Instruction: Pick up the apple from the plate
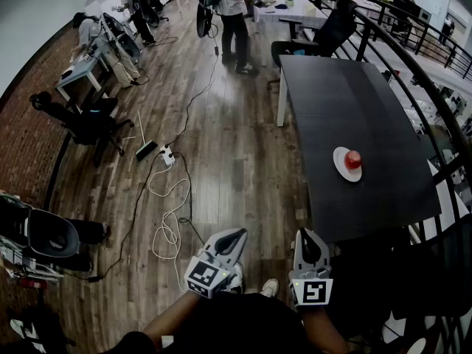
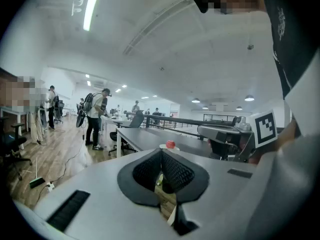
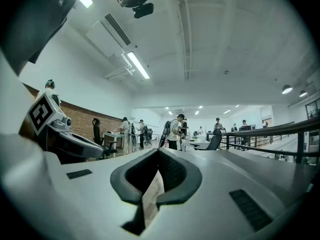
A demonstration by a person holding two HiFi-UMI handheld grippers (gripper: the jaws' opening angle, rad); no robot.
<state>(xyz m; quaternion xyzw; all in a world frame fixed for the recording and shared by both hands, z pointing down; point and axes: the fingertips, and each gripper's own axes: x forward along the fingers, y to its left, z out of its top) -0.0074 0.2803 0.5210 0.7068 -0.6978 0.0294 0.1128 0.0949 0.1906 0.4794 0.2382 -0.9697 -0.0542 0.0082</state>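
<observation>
A red apple (image 1: pixel 353 158) sits on a small white plate (image 1: pixel 344 167) near the right edge of a long dark table (image 1: pixel 332 102). In the left gripper view the apple (image 2: pixel 170 144) shows small and far ahead, just above the jaw tips. My left gripper (image 1: pixel 237 234) and right gripper (image 1: pixel 305 234) are held side by side close to my body, over the wooden floor short of the table's near end. Both are shut with nothing between their jaws. The right gripper view looks down the room and does not show the apple.
A black railing (image 1: pixel 435 87) runs along the table's right side. An office chair (image 1: pixel 328 28) stands at the table's far end. A white cable (image 1: pixel 168 220) and a power strip (image 1: pixel 167 155) lie on the floor to the left. A person (image 1: pixel 234 21) stands farther off.
</observation>
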